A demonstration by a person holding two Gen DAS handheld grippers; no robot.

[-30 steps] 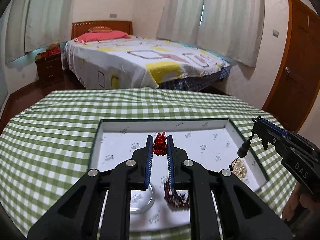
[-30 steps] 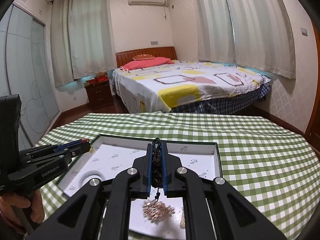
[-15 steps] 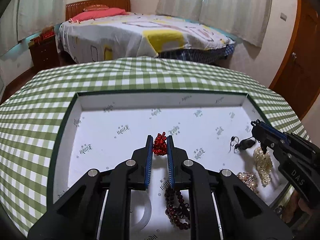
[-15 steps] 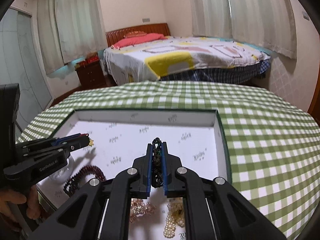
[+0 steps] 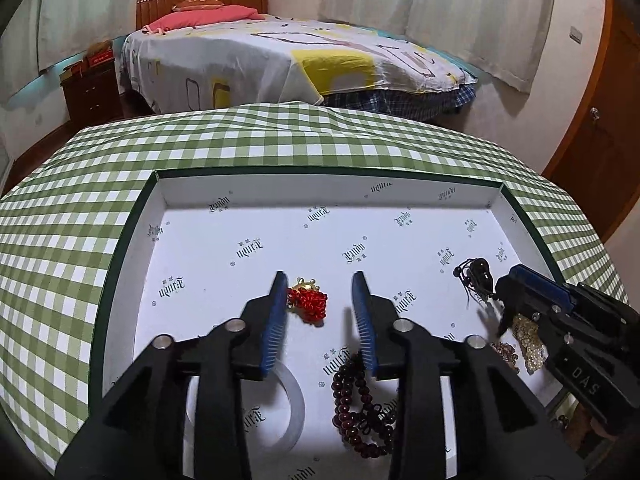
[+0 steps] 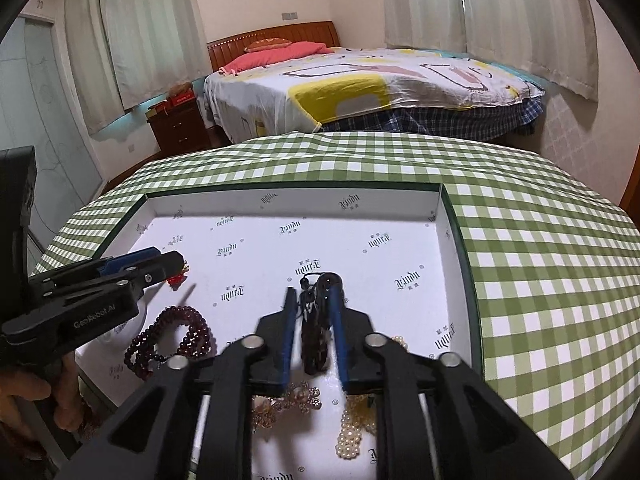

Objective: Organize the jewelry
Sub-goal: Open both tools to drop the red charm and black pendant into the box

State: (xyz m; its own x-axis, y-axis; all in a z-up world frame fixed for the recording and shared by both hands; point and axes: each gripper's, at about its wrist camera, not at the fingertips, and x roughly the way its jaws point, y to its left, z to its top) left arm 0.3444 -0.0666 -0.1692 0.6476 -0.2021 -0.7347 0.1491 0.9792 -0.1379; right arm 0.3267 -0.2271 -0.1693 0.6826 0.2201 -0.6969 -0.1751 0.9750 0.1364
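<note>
Left wrist view: the left tongs (image 5: 320, 292) are seen over a white tray (image 5: 320, 190) with a dark green rim, set on a green-checked worktop (image 5: 72, 208). The jaws stand moderately apart and are opening. A red knot charm (image 5: 309, 303) with a gold piece lies on the tray floor between the tips, just beside the left pad; no pad is seen pressing on it. A dark red bead bracelet (image 5: 360, 408) lies near the bottom edge, partly under the right finger. A clear ring (image 5: 294, 404) is seen beside it. At the right, the right tongs (image 5: 504, 292) are seen from the side above a black cord pendant (image 5: 478, 272). Pearls (image 5: 530, 340) and a small rose-gold piece (image 5: 505, 350) lie beneath them.

Right wrist view: the right tongs (image 6: 314, 294) are narrowly parted and opening. The black cord pendant (image 6: 314, 332) lies between the blue pads; contact cannot be told from the blur. The pearls (image 6: 354, 428) and the rose-gold piece (image 6: 288, 400) lie near the bottom edge. The bead bracelet (image 6: 172, 340) lies to the left. The left tongs (image 6: 176, 262) are seen at the left with the red charm (image 6: 178, 279) at their tips. A hand (image 6: 52, 396) is seen on the handle. A bed (image 6: 360, 88) is noted beyond the worktop
</note>
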